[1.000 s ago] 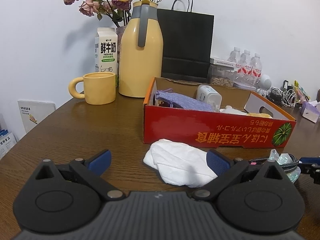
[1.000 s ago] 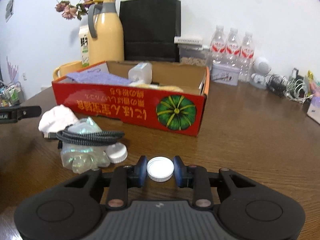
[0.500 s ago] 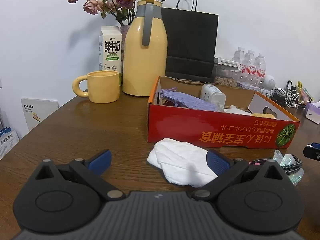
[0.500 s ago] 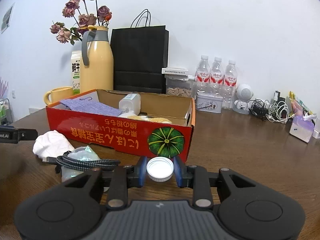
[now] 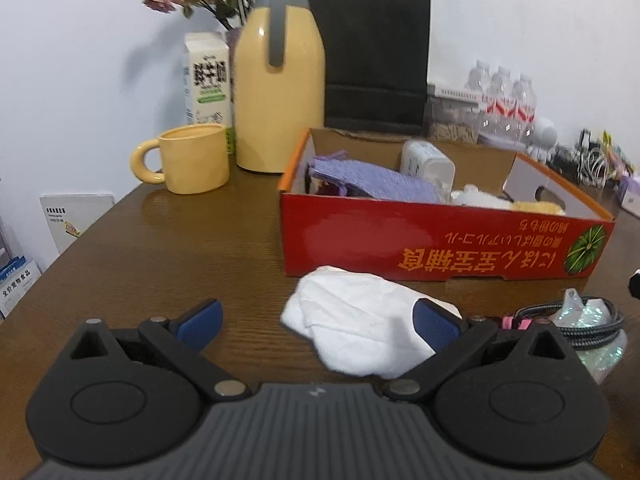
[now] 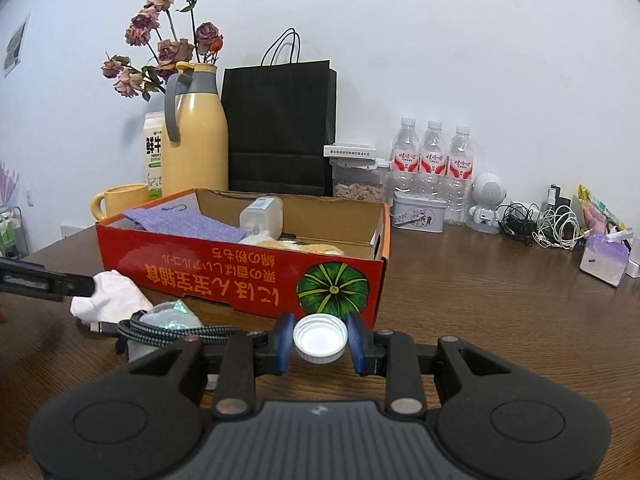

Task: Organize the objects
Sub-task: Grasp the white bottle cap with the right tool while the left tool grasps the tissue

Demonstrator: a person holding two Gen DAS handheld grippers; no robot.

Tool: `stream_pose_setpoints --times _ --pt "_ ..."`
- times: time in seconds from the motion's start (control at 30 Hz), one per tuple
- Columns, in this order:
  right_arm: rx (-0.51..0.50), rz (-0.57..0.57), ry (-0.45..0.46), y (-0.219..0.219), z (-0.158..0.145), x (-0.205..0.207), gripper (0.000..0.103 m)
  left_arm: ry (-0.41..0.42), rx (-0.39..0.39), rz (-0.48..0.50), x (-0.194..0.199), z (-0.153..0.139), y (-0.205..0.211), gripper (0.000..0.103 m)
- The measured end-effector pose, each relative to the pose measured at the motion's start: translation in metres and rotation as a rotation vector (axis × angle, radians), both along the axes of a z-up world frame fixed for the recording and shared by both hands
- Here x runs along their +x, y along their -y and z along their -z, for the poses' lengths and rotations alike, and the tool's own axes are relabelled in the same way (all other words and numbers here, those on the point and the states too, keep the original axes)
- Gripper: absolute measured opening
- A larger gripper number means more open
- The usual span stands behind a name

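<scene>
Right gripper [image 6: 320,340] clamps a white bottle cap [image 6: 320,338] between its blue pads, held above the counter [image 6: 500,320] just in front of the red cardboard box [image 6: 240,280]. Left gripper [image 5: 318,320] spread wide, holding nothing; crumpled white tissue [image 5: 360,332] lies between its fingers, against the right pad. Braided cable [image 6: 172,330] over a clear wrapper [image 5: 600,344] beside the tissue.

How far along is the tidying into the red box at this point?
Partly done. The red box already holds a purple cloth, a white bottle and some pale items. In hand: the right gripper is shut on a white cap. The left gripper is open near the white tissue. Still on the table: tissue, braided cable, crumpled plastic.
</scene>
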State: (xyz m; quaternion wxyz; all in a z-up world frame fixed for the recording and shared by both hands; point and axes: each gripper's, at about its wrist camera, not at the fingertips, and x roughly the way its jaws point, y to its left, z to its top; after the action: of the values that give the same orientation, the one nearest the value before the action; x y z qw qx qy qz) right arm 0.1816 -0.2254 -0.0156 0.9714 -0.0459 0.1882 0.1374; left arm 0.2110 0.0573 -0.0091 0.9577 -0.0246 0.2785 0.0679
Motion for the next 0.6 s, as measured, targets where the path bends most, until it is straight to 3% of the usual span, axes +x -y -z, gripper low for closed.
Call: stream_pose_setpoints --times 0.17,0.47,0.6 --pt "0.002 -0.001 0.002 0.000 0.000 -0.001 0.027 -0.068 0.016 0.033 0.022 0.009 0.010 0.103" --pt "0.002 -0.002 0.000 0.000 0.000 -0.001 0.027 -0.108 -0.045 0.060 0.033 0.015 0.004 0.103" --pt "0.002 -0.002 0.000 -0.001 0.000 -0.001 0.027 -0.106 -0.033 0.067 0.031 0.015 0.006 0.103"
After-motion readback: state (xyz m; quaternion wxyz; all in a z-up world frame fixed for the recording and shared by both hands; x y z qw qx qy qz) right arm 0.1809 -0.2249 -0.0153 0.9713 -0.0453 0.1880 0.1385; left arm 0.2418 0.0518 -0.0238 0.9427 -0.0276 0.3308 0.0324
